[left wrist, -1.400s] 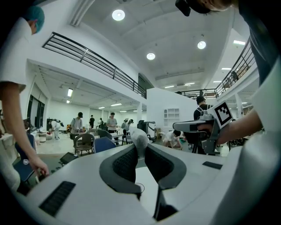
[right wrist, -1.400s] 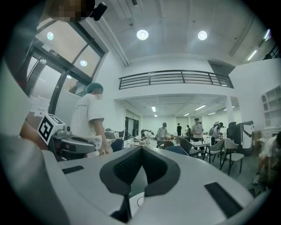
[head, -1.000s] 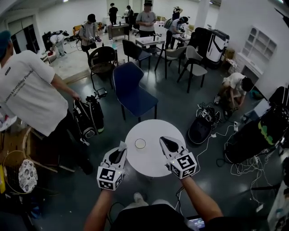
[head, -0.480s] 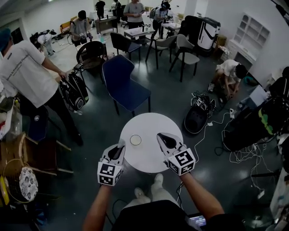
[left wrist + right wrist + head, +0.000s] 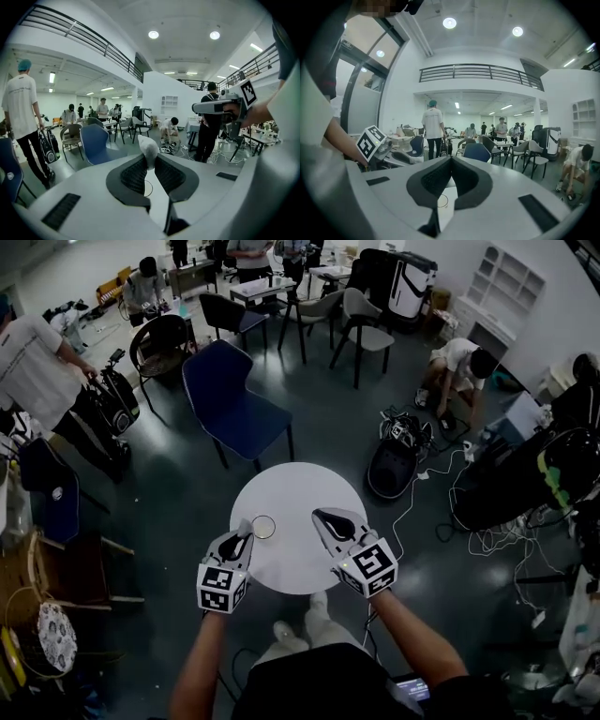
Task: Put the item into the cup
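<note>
A small clear cup [image 5: 263,526] stands on the round white table [image 5: 292,491], left of its middle. My left gripper [image 5: 242,534] is shut on a crumpled white item [image 5: 247,526], which sticks out past its tips just left of the cup. In the left gripper view the white item [image 5: 147,148] is pinched between the dark pads [image 5: 132,174], and the cup's rim [image 5: 148,188] shows below. My right gripper [image 5: 325,518] hovers over the table right of the cup, shut and empty. Its tips [image 5: 451,161] meet above the cup's rim [image 5: 442,201].
A blue chair [image 5: 228,407] stands beyond the table. A black bag [image 5: 389,468] and cables [image 5: 487,540] lie on the floor to the right. Several people, chairs and tables fill the room behind. My feet [image 5: 302,624] are under the table's near edge.
The left gripper has carried the white item closer to the cup. The head view has shifted, so the table sits a little lower left in the picture. The right gripper stays shut.
</note>
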### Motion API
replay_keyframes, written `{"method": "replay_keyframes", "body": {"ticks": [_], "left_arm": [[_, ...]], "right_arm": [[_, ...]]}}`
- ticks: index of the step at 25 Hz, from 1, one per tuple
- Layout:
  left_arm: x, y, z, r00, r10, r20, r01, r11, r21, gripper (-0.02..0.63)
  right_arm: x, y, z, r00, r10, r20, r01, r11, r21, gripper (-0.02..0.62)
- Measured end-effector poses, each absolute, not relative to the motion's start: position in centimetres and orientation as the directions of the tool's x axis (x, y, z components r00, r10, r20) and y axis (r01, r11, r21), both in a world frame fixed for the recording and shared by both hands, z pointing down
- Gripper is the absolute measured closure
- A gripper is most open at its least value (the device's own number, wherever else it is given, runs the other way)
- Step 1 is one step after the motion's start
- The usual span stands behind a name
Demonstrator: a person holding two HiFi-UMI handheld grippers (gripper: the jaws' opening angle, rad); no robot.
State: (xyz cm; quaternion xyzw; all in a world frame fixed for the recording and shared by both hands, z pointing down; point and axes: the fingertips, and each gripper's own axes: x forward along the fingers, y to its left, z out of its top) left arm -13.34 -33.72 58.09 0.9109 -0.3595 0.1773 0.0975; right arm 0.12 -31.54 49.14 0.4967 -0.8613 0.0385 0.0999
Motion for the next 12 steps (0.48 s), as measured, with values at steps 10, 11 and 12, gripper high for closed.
{"method": "replay_keyframes", "body": {"ticks": [10,11,12], "left_arm": [[-10.6,-38.0,62.3,0.643,-0.62,0.45,-0.699,-0.715,0.013,0.545],[-10.3,-38.4,62.7,0.638,-0.623,0.453,-0.704,-0.71,0.016,0.545],[-10.0,-38.7,63.2,0.634,-0.623,0.459,-0.708,-0.706,0.019,0.545]], "right_arm": [[3.2,-34.1,51.7,-0.474,-0.84,0.265,-0.866,0.499,0.032,0.578],[3.6,-34.3,52.0,-0.472,-0.839,0.27,-0.867,0.497,0.03,0.578],[4.0,-34.5,52.4,-0.471,-0.838,0.275,-0.868,0.496,0.028,0.578]]}}
